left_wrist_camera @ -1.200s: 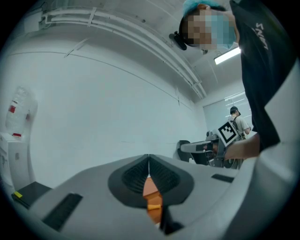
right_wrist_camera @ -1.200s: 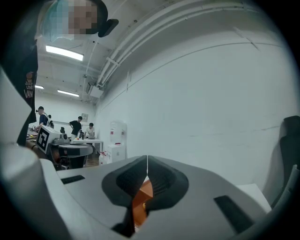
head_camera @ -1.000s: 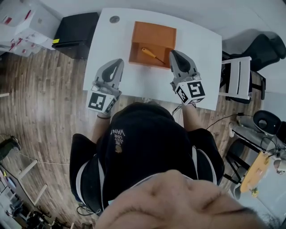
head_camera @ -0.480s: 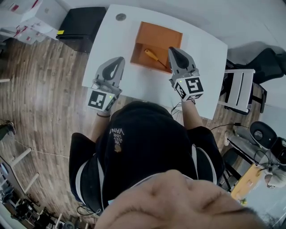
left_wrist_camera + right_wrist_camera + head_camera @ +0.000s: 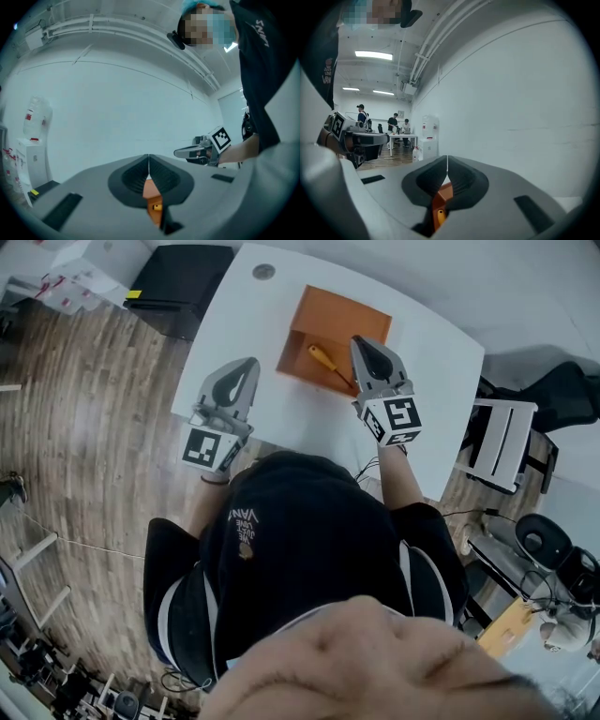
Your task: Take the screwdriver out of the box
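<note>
Upper centre: screwdriver (image 5: 322,358) lies in an orange box (image 5: 345,309), right gripper (image 5: 362,343) at its edge, left gripper (image 5: 250,365) lower left; both have jaws together, and approaching closed could shove the tool

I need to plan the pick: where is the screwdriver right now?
In the head view, the screwdriver lies slantwise inside the orange box on the white table, just left of the right gripper.
</note>
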